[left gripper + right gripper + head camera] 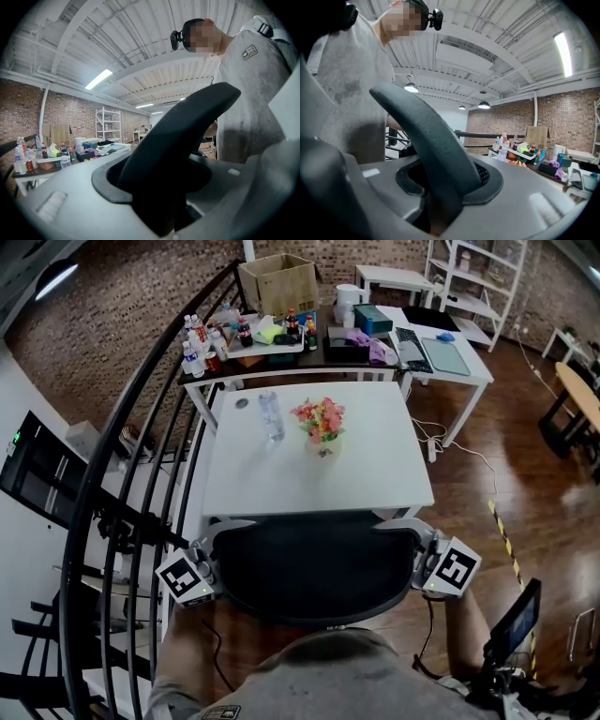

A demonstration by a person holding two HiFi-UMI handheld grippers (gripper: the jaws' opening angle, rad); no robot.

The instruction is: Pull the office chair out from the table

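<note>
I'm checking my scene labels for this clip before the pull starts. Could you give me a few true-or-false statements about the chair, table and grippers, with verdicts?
The office chair is pushed in against the white table. True.
A pot of flowers sits on that table. True.
Both grippers are at the chair's left side. False: the left gripper is at its left side, the right gripper at its right.
The cardboard box stands beside the flowers. False: it is farther back, by the dark table of bottles.
</note>
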